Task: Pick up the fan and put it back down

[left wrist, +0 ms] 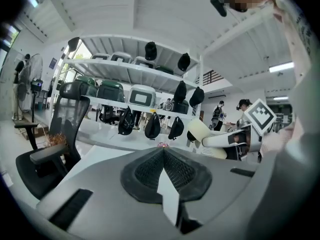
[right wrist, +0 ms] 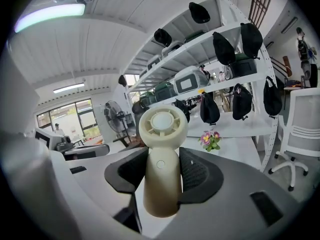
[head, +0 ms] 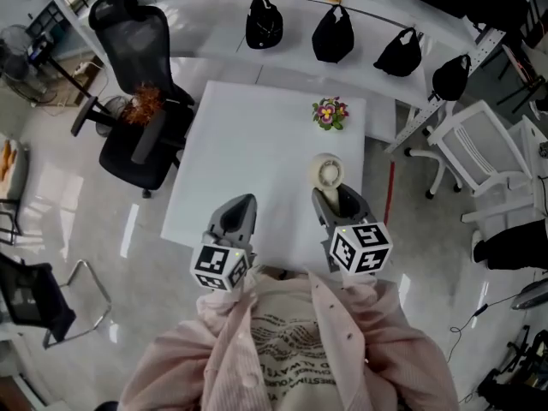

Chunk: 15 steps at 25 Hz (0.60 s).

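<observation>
The fan (right wrist: 161,159) is a small cream hand-held one with a round head and a thick handle. My right gripper (right wrist: 162,176) is shut on its handle and holds it upright in the air, head up. From the head view the fan (head: 328,173) hangs over the near right part of the white table (head: 248,144), with the right gripper (head: 338,205) behind it. To its left my left gripper (head: 237,217) is shut with nothing in it; in its own view the left gripper (left wrist: 164,170) has its black pads pressed together, and the fan (left wrist: 202,132) shows at the right.
A small pot of pink flowers (head: 330,112) stands at the table's far right. A black office chair (head: 137,84) is left of the table, a white chair (head: 479,157) to the right. Black bags (head: 332,34) hang along a white shelf behind.
</observation>
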### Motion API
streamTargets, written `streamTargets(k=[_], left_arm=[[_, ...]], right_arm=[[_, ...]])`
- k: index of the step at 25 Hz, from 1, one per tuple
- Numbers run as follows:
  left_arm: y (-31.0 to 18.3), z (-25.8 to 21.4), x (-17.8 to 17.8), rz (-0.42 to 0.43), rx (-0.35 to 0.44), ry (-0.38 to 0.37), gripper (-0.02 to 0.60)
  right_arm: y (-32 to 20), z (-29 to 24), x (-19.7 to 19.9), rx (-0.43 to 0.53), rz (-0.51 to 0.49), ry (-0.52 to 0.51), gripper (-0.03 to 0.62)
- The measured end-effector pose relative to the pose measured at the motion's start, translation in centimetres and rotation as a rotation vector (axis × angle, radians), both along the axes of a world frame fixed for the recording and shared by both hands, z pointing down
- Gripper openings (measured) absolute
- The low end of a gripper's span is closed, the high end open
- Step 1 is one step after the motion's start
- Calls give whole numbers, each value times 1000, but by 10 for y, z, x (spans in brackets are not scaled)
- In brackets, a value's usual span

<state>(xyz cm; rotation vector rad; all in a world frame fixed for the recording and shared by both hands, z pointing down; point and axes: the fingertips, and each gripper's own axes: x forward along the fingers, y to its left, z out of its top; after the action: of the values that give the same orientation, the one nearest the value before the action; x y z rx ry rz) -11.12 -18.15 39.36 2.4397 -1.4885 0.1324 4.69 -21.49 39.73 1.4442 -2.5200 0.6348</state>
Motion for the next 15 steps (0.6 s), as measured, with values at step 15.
streamTargets(k=[15], left_arm=[[9, -73, -11, -45, 191, -34, 2]], right_arm=[[10, -87, 37, 203, 4, -55, 184]])
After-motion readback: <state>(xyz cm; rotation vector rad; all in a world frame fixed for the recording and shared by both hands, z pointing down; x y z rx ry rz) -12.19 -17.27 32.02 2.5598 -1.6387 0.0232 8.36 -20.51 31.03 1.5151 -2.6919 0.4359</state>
